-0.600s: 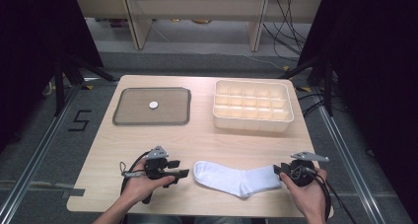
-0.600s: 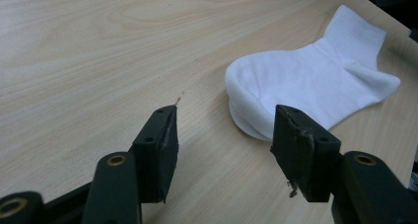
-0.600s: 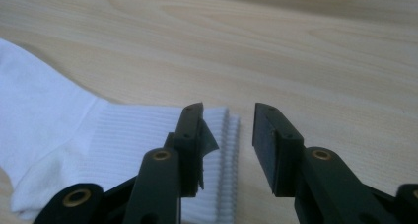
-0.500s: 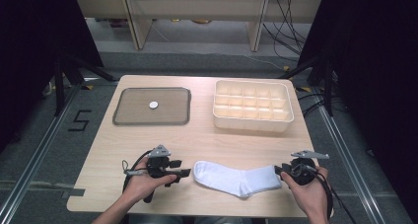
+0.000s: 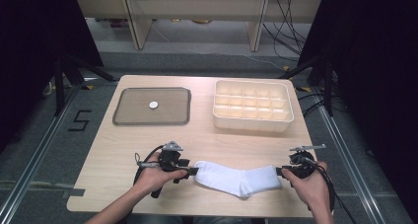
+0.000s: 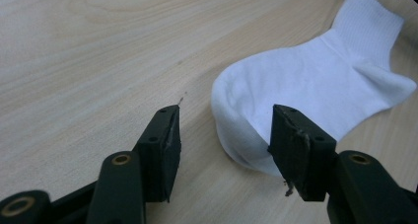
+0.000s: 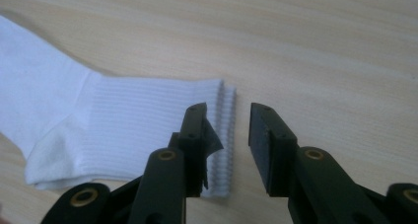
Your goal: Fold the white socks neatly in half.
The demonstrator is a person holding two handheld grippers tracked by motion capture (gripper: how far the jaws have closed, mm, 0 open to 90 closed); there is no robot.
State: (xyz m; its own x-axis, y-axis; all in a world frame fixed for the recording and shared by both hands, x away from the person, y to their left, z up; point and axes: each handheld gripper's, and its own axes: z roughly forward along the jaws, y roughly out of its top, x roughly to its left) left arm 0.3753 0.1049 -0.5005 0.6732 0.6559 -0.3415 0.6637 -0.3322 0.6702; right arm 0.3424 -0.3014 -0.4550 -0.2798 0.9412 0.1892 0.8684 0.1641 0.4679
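Observation:
A white ankle sock lies flat near the front edge of the wooden table, toe to the left and ribbed cuff to the right. My left gripper is at the toe end. In the left gripper view its jaws stand open, with the rounded toe of the sock reaching in beside the right jaw. My right gripper is at the cuff end. In the right gripper view its jaws are open, one over the sock's cuff, whose ribbed edge sits in the gap.
A flat brown tray with a small white disc lies at the back left. A cream box with several compartments stands at the back right. Bare wood lies between them and the sock.
My left gripper has edged right, up to the sock's toe. The right gripper and the sock have hardly shifted.

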